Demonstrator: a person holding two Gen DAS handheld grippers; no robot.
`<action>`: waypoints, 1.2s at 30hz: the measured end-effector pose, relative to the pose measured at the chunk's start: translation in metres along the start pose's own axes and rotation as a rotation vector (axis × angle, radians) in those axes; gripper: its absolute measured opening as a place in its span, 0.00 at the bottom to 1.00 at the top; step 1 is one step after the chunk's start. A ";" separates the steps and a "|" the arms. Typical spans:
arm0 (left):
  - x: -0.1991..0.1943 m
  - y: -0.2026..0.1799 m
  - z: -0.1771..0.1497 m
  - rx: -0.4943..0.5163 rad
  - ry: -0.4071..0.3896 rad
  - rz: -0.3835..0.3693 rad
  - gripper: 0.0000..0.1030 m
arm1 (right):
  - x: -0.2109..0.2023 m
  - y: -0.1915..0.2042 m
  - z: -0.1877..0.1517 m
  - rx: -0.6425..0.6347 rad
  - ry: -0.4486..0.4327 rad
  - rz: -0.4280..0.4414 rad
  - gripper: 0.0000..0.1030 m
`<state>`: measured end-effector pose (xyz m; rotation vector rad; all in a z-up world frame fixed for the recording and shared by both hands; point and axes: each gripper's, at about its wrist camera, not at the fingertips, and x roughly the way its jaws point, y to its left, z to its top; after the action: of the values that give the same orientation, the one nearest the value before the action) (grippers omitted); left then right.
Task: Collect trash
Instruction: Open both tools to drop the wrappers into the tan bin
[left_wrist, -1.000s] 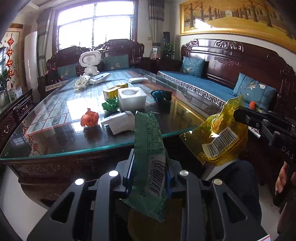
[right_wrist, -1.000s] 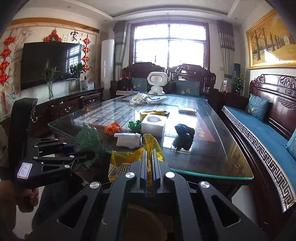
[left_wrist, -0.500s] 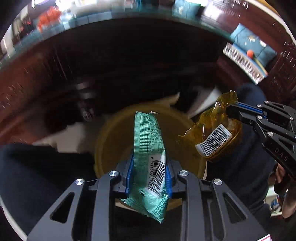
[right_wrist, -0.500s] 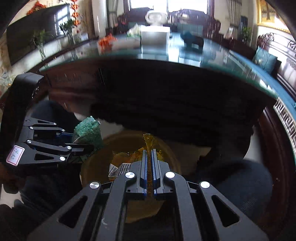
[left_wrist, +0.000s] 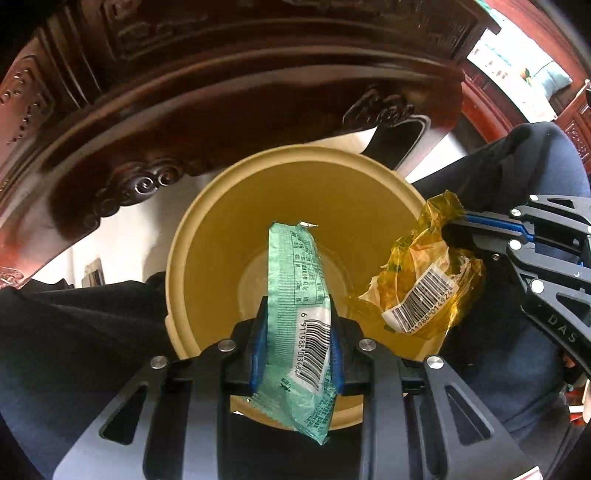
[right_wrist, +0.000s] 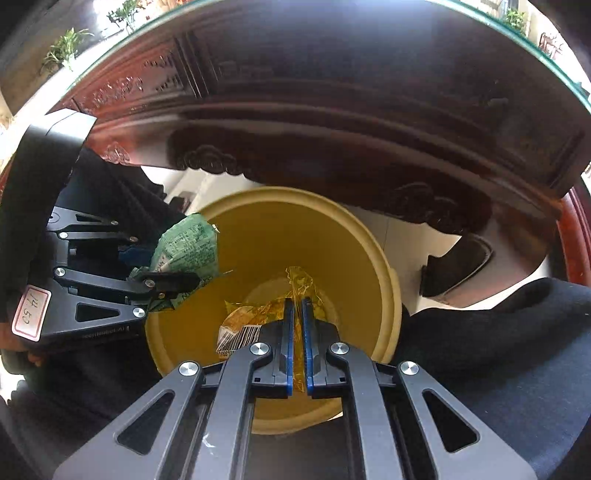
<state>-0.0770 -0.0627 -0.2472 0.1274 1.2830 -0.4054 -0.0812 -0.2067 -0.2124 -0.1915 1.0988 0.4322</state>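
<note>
Two wrappers are over the bin (left_wrist: 207, 236), and neither has been let go. The left gripper (left_wrist: 295, 332) is clamped on the green wrapper (left_wrist: 295, 280), which stands up between the blue pads above the bin's near rim. The right gripper (right_wrist: 297, 332) pinches the yellow wrapper (right_wrist: 255, 325), its jaws nearly together with only the thin film between them; that wrapper hangs over the bin's right rim in the left view.

By my reading, the carry is done and the drop is what remains: both grippers need to release so the wrappers fall inside. The bin's floor looks bare, so these would be its first pieces. Whether more trash waits on the table (right_wrist: 332, 92) cannot be told, since only its carved side and glass edge show.

Only the left view shows both barcodes and the right gripper side-on, gripping the yellow wrapper by a top corner. Only the right view shows the thin gap between its own pads, a shoe (right_wrist: 458, 269) on the floor beyond the bin, and the left gripper's label reading 14 50.
</note>
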 end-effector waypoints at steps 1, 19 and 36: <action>0.003 0.000 0.000 -0.001 0.007 -0.004 0.27 | 0.002 -0.001 0.000 0.000 0.005 0.003 0.05; 0.002 -0.004 0.008 0.011 0.031 -0.003 0.82 | 0.011 -0.004 0.004 -0.003 0.037 0.010 0.05; -0.025 0.013 0.011 0.027 -0.037 0.155 0.84 | 0.009 0.010 0.007 -0.056 0.030 0.024 0.31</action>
<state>-0.0680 -0.0490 -0.2220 0.2398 1.2223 -0.2909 -0.0764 -0.1927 -0.2162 -0.2355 1.1203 0.4830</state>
